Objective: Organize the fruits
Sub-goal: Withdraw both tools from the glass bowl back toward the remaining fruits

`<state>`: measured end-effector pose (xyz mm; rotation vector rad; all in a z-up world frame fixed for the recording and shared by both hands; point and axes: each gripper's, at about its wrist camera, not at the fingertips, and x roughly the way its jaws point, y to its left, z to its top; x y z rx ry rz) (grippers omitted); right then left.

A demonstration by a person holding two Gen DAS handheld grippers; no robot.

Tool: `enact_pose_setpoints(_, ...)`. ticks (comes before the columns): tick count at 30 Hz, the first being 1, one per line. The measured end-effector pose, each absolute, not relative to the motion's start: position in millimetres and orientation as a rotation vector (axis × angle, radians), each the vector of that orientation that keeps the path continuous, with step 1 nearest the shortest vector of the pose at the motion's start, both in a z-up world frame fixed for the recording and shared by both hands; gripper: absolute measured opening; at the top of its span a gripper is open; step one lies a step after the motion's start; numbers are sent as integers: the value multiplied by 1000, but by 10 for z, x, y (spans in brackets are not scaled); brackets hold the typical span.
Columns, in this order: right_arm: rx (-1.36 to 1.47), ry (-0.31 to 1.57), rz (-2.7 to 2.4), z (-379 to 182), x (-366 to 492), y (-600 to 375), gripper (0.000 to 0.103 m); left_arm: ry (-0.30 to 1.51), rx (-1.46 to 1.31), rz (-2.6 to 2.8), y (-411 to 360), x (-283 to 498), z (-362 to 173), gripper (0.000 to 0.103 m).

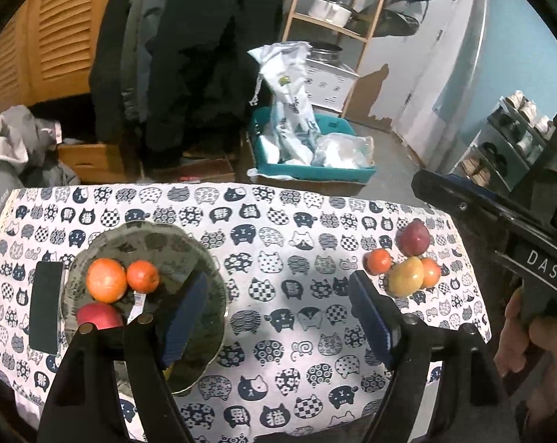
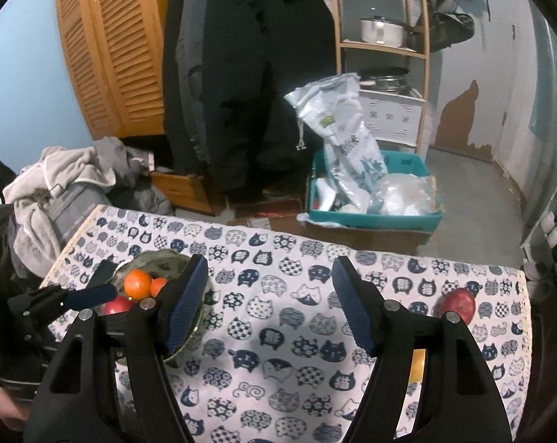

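Note:
A grey-green plate (image 1: 190, 254) sits on the left of the cat-print table. It holds a large orange (image 1: 106, 280), a small orange (image 1: 142, 276) and a red apple (image 1: 98, 315). A loose group lies at the right: a dark red apple (image 1: 414, 238), a small orange (image 1: 379, 261), a yellow-red apple (image 1: 407, 276) and another orange fruit (image 1: 431, 272). My left gripper (image 1: 278, 313) is open and empty above the table's middle. My right gripper (image 2: 269, 302) is open and empty; its view shows the plate (image 2: 156, 258) at left and the dark red apple (image 2: 459, 304) at right.
A black phone (image 1: 47, 312) lies left of the plate. Beyond the table's far edge stand a teal bin of bags (image 1: 311, 155), a wooden shelf with pots (image 1: 337, 11), hanging coats (image 1: 190, 55) and a pile of clothes (image 1: 16, 147). The right gripper's body (image 1: 500, 236) shows at right.

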<state>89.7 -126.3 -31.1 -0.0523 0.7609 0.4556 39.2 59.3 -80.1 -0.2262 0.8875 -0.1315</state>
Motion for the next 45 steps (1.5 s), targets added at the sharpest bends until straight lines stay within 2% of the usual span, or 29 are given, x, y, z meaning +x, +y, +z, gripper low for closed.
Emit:
enact_pose_setpoints(30,-3,787,226,-505,867,-2773,72,943,-111,-283,-604,691,-773,80)
enact_pose_setpoints(45,7,895,124,-874,1130,-3358,72,948,-23,-338,-1178,1011,-994,80)
